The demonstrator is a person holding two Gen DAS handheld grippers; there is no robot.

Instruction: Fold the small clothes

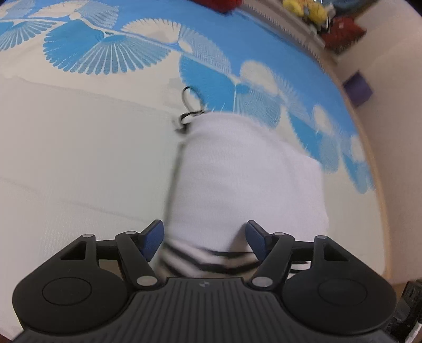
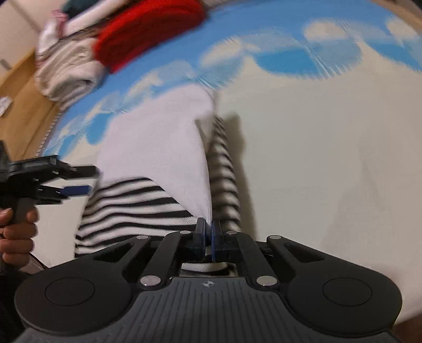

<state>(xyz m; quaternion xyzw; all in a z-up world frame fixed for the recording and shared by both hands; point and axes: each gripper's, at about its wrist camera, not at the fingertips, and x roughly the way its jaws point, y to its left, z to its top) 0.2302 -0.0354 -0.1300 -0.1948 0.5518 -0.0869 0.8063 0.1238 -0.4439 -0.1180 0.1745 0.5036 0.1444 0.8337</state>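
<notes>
A small white garment [image 1: 245, 179] with a black-and-white striped hem [image 2: 132, 205] lies on a blue-and-white patterned blanket [image 1: 263, 42]. My left gripper [image 1: 204, 232] stands open over the striped end, a blue pad on either side of the cloth and neither pressing it. In the right wrist view that gripper [image 2: 87, 179] shows at the left, held by a hand [image 2: 15, 232]. My right gripper [image 2: 209, 227] is shut on the white garment's [image 2: 158, 142] folded edge, which rises up to the pads. A striped sleeve [image 2: 224, 171] runs alongside, just to the right.
A black cord loop [image 1: 191, 105] lies on the blanket at the garment's far end. A pile of red [image 2: 147, 29] and grey clothes [image 2: 66, 71] sits at the blanket's far edge. Yellow toys [image 1: 306, 10] and a purple box [image 1: 357, 88] lie beyond. Wooden floor [image 2: 23, 87] is at the left.
</notes>
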